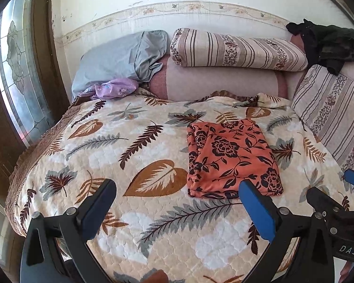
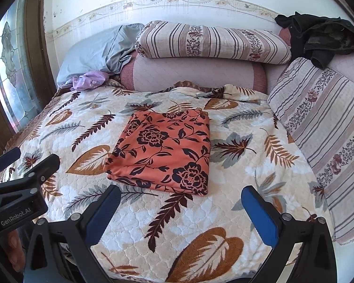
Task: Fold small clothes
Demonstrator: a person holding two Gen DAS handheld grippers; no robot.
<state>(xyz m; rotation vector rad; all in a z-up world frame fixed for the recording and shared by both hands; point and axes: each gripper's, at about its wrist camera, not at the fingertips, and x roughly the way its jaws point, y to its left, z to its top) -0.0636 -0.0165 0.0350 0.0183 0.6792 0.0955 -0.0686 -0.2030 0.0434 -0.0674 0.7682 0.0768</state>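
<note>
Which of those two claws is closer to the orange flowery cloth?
Right, slightly. The right gripper hovers open just before the cloth, centred on it; the left gripper hovers open off its left corner.

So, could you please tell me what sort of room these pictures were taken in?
Most likely a home bedroom: a bed under a leaf-patterned quilt, a blue-grey pillow and a striped rolled quilt stacked against the wall, and a folded orange floral garment lying on top.
</note>
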